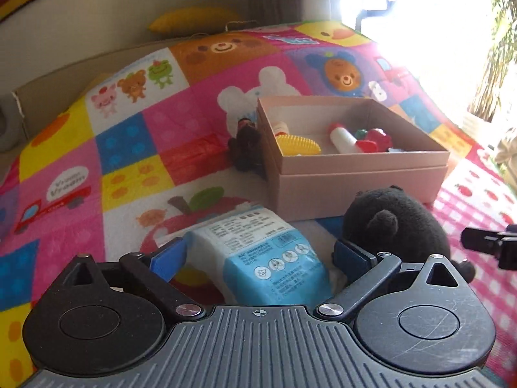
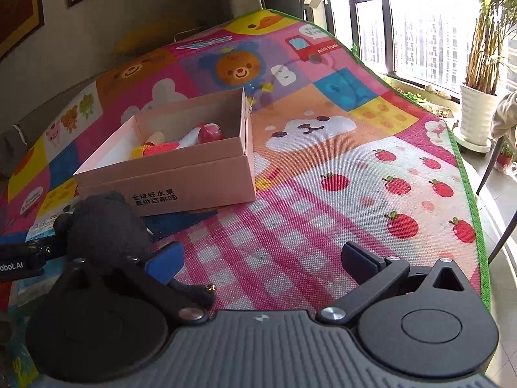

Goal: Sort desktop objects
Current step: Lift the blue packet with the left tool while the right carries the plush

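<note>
My table is covered by a bright cartoon-patchwork play mat (image 2: 323, 148). On it sits an open pink cardboard box (image 1: 352, 177) holding a yellow toy corn cob (image 1: 299, 145) and red-and-white toy pieces. A black plush animal (image 1: 392, 223) lies just before the box. My left gripper (image 1: 260, 255) gapes wide around a blue-and-white tissue pack (image 1: 268, 258), pads not touching it. My right gripper (image 2: 261, 258) stands open over bare mat, holding nothing.
</note>
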`<state>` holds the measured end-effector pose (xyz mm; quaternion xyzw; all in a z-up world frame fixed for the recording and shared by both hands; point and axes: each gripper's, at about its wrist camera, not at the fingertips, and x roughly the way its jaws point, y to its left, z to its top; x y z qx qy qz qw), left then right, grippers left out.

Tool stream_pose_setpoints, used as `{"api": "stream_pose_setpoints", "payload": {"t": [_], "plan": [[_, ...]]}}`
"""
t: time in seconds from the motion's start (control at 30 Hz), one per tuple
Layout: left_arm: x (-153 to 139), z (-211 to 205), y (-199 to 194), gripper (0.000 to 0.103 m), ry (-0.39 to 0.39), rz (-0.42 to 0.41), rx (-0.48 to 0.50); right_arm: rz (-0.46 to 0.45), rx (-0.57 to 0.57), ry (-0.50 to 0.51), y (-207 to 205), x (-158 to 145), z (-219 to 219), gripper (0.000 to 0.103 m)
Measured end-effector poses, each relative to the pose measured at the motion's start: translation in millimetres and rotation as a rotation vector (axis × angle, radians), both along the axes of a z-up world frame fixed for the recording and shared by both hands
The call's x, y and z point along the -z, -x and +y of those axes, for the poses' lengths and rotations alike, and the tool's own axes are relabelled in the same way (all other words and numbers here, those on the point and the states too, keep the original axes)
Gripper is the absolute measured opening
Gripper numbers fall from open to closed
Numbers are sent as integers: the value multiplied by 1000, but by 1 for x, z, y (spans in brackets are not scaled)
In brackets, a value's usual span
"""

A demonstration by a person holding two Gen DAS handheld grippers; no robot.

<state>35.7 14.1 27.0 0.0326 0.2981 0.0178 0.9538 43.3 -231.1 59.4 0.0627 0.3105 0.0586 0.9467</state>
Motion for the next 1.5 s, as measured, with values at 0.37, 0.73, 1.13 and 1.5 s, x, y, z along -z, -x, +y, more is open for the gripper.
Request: {"api": "stream_pose_setpoints", "payload": {"t": [0.37,0.73,1.13,1.5], "plan": [[7,59,25,101,-50,20,-115,-41,-44,13,6,-5,4,103],[-11,63,48,103,140,-52,-20,90,-298,-228,-27,-22,55,82],[-17,86,48,103,211,-68,-31,-7,-392,152,-3,-24,125,68],[-2,60,23,103,94,-3,-5,-156,-233,757,18,-3,92,70]]}}
